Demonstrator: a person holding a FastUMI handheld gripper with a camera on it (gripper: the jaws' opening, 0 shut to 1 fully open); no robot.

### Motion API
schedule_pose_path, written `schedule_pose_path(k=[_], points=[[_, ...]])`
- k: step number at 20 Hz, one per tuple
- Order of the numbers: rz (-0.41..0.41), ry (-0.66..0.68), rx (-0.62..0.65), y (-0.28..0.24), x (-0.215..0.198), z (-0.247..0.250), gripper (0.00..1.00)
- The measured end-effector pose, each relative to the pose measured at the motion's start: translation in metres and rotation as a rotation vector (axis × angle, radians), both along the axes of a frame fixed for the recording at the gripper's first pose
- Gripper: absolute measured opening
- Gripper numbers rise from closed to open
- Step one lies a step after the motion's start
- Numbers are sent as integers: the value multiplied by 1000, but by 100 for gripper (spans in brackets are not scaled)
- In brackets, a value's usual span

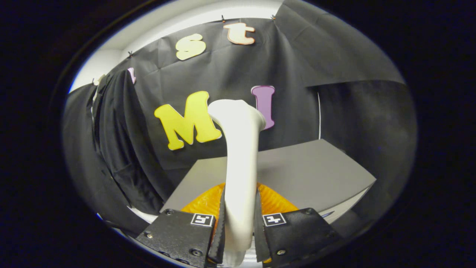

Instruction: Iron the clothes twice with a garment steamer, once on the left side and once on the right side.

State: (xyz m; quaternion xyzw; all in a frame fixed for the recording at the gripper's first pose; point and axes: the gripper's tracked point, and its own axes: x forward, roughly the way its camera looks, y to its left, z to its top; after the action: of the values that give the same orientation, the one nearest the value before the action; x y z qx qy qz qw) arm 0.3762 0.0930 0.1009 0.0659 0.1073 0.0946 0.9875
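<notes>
- The gripper (240, 223) is clamping both fingers on the white garment steamer (240, 156), holding it upright.
- An orange ribbed thing (208, 203) is lying behind the fingers, on a grey table (316, 171).

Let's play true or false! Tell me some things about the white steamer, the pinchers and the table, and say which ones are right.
1. The gripper squeezes the white steamer between both fingers. True.
2. The steamer lies flat on the grey table. False: it stands up from between the fingers.
3. Something orange sits under the steamer, just beyond the fingers. True.
4. The steamer's wide end points down at the fingers. False: its flared end is at the far tip, against the black cloth wall.
</notes>
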Motion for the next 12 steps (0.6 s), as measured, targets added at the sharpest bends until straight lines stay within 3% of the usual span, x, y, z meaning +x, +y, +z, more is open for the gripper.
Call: schedule_pose_path(k=[5, 12], points=[[-9, -84, 2, 50, -52, 42, 35], [57, -191, 0, 153, -101, 97, 35]])
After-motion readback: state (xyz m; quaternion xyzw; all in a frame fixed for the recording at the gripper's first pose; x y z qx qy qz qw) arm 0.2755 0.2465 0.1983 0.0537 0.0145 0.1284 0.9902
